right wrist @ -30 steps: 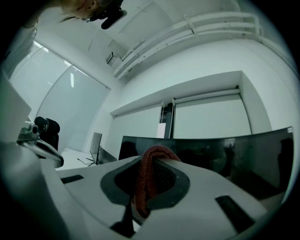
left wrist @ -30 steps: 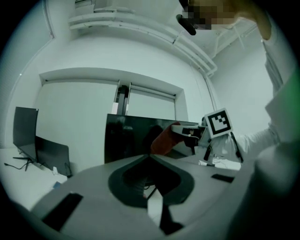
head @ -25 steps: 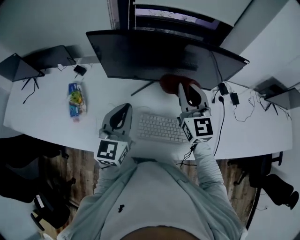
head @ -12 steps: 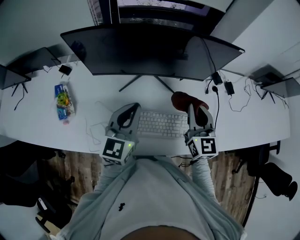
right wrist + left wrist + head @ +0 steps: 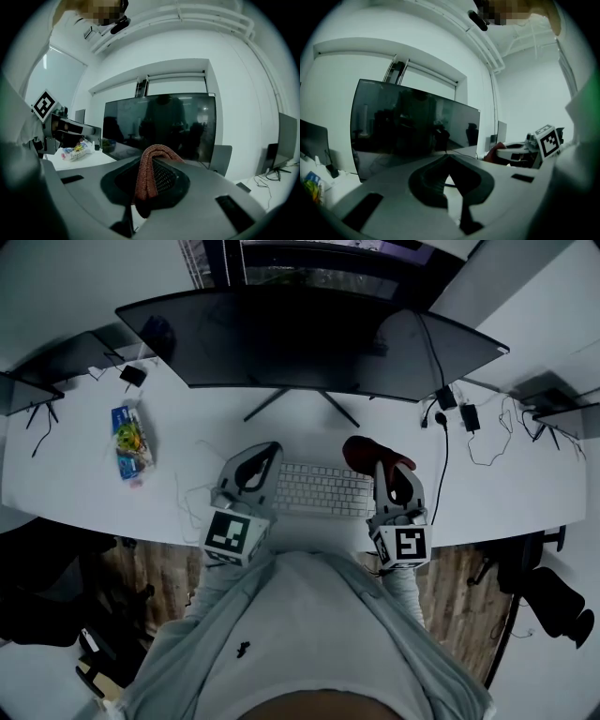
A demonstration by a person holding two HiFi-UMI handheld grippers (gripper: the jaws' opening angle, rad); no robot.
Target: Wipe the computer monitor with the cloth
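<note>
A white surface [image 5: 525, 493] in a white-walled room carries the monitor [image 5: 309, 343] and a keyboard [image 5: 323, 491]. The right tool [image 5: 152, 161] pinches the red cloth [image 5: 147, 176] beside the keyboard, apart from the monitor. The left tool [image 5: 448, 159] is pressed together, empty.

The right gripper [image 5: 394, 476] hides one end of the cloth [image 5: 364, 452]; packet [image 5: 127, 442] print unreadable

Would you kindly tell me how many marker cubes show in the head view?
2: one cube on the left gripper, by the keyboard's left end; one on the right gripper, which holds the red cloth. None seems hidden.
</note>
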